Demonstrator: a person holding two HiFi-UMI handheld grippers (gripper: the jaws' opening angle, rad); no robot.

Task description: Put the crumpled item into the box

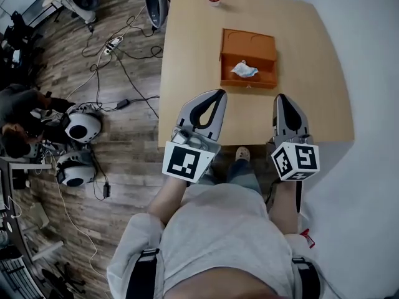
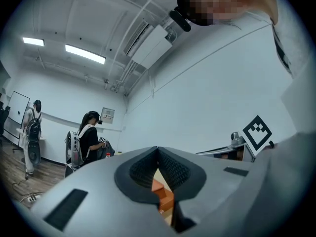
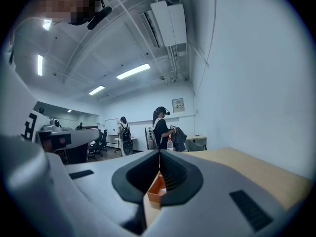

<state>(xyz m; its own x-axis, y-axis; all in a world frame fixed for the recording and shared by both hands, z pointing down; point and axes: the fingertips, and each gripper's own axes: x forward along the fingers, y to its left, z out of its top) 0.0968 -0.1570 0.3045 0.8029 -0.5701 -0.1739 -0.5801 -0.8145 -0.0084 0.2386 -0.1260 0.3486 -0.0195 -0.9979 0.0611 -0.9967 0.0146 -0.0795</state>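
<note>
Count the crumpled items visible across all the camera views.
1. A white crumpled item lies inside the orange box on the table. No other shows, and none seems hidden.

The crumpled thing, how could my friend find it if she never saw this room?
Find the light wooden table, then the open orange box on it. The crumpled white wad lies inside that box, the only pale, wrinkly thing there.

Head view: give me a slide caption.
Tissue lies in the box on the table; left gripper and right gripper hover short of it, jaws shut.
</note>
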